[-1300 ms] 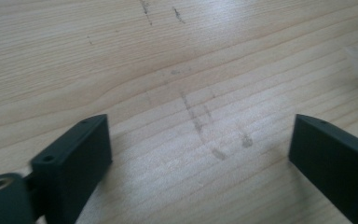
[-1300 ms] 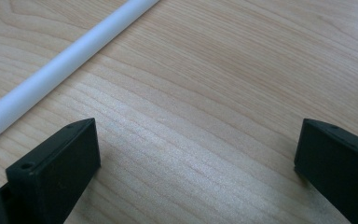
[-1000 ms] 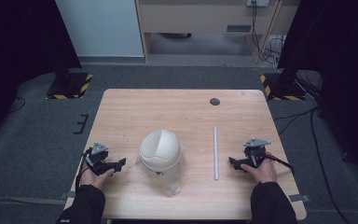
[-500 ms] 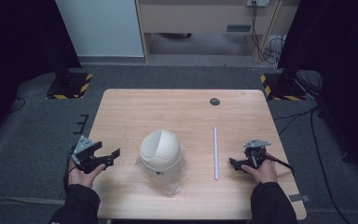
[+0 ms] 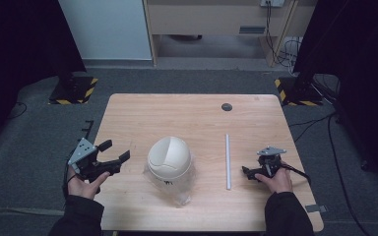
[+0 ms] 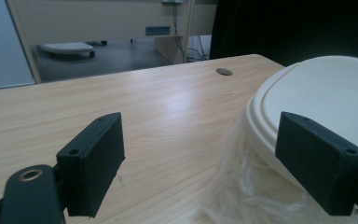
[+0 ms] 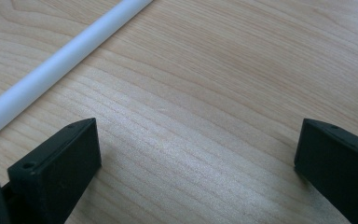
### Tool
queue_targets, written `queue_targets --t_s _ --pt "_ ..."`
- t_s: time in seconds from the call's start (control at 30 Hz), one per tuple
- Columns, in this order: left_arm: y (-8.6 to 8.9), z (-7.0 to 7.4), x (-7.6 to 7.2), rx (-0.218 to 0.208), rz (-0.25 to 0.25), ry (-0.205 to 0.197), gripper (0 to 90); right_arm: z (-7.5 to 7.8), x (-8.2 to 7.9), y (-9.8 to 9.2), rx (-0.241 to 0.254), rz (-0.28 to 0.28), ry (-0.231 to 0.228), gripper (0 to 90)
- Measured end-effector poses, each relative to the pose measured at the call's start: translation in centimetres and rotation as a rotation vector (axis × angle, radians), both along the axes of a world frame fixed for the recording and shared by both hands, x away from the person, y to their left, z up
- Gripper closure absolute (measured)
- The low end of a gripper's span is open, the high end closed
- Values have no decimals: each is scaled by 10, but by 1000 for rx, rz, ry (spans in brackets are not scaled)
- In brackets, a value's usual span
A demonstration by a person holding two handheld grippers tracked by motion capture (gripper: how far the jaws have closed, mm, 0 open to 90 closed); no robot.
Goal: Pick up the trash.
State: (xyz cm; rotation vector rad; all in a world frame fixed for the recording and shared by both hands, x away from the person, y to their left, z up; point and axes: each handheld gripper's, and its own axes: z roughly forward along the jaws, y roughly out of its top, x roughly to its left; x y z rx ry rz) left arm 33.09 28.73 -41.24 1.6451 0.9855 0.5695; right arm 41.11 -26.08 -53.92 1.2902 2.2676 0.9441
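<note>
**Operator:** My left gripper (image 5: 112, 153) was off the table's left edge, left of the white dome (image 5: 170, 156), with its jaws spread wide and nothing between them. In the left gripper view one jaw stood in front of the dome's rim, but I saw a gap there, no contact.

**Colleague:** And the other one?

**Operator:** The right gripper (image 5: 249, 173) sat low over the wood on the far side of the dome, just right of the white tube (image 5: 228, 161). Its jaws were wide apart too, bare tabletop between them. In the right gripper view the tube (image 7: 56, 63) ran across the upper left corner, clear of both jaws.

**Colleague:** Anything inside the dome?

**Operator:** I couldn't tell. It lay rounded side up on the wooden table (image 5: 187, 118), so whatever was under it was hidden. A clear plastic bag (image 5: 177, 189) lay crumpled beneath it and spilled out on the side nearer me. In the left gripper view the bag (image 6: 242, 186) bunched below the dome's (image 6: 326, 93) rim.

**Colleague:** And beyond the dome?

**Operator:** A small dark round spot (image 5: 226, 106) in the tabletop, well past it toward the far edge.
</note>
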Motion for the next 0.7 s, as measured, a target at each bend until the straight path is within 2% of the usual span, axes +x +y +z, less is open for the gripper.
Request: queue_targets --t_s 0.07,0.4,0.7 --pt "-2 2 -1 0 -9 -5 152 0 0 0 0 0 1 7" --pt "-29 21 -13 5 -128 -47 152 0 0 0 0 0 0 7" --pt "-50 22 -17 23 -199 -41 152 0 0 0 0 1 0 7"
